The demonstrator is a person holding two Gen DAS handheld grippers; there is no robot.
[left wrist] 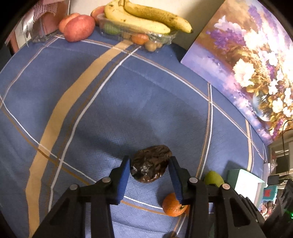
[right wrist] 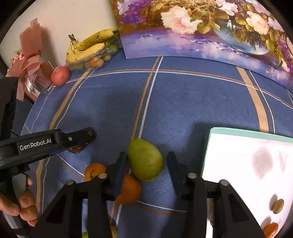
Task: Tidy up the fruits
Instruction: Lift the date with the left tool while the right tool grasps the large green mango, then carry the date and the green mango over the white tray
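Note:
A dark brown wrinkled fruit [left wrist: 150,164] lies on the blue checked cloth [left wrist: 109,109]. My left gripper [left wrist: 149,159] has its blue pads [left wrist: 124,175] against both of its sides. From the right wrist view this gripper [right wrist: 87,136] shows side-on over the dark fruit [right wrist: 76,149]. A green pear-shaped fruit [right wrist: 145,159] sits between the fingers of my right gripper [right wrist: 146,155]. The left finger touches it, and a thin gap shows at the right finger [right wrist: 173,164]. Two oranges [right wrist: 94,171] [right wrist: 131,188] lie just beside it.
A white tray with a teal rim [right wrist: 247,136] at the right holds a small brown fruit [right wrist: 278,206] and an orange one [right wrist: 271,228]. At the back stand bananas [left wrist: 146,16] on a plastic box, apples [left wrist: 78,28] and a flower painting [left wrist: 247,64]. A hand [right wrist: 23,205] holds the left gripper.

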